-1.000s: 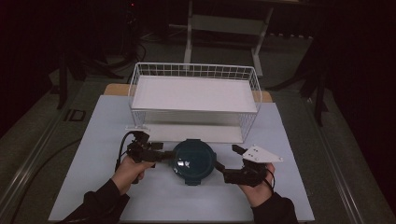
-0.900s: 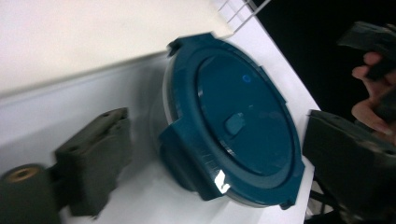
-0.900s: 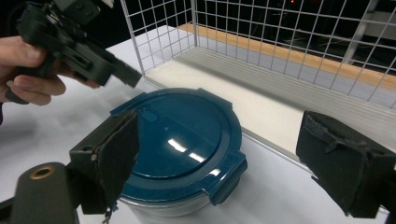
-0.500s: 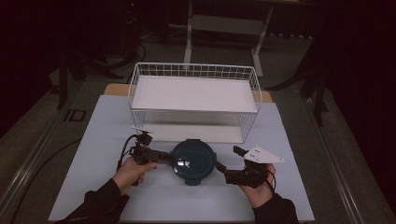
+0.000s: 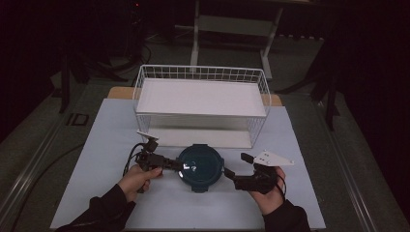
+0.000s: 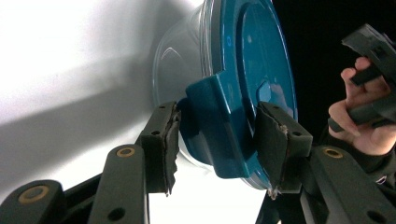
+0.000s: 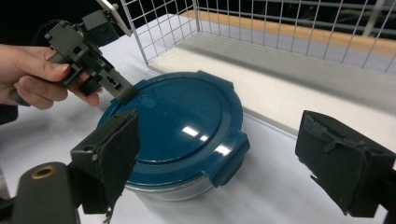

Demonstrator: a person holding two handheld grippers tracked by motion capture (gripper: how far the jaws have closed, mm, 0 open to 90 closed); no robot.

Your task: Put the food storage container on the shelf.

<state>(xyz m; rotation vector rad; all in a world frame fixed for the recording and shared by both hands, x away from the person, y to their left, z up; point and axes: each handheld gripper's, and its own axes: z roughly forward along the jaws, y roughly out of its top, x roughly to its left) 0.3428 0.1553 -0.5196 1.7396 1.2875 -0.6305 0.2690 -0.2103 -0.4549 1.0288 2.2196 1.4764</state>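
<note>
A round clear container with a dark teal clip-on lid (image 5: 199,166) stands on the white table, just in front of the wire basket. My left gripper (image 5: 178,166) reaches it from the left. Its jaws have just been closing, and its pads (image 6: 170,140) now press both sides of the lid's latch tab (image 6: 212,126). My right gripper (image 5: 227,173) sits by the container's right side, open. In the right gripper view its jaws (image 7: 215,163) stand wide apart before the lid (image 7: 177,121), holding nothing, and the left gripper (image 7: 123,91) rests at the lid's far edge.
A white wire basket (image 5: 145,92) with a white floor stands behind the container, its front wall close to the lid. The white table top (image 5: 96,145) stretches left and right of the hands. Dark floor and stands surround the table.
The left gripper has slid right and down onto the container's left edge, and its jaws have gone from wide apart to closed on the latch tab. The right gripper has held still.
</note>
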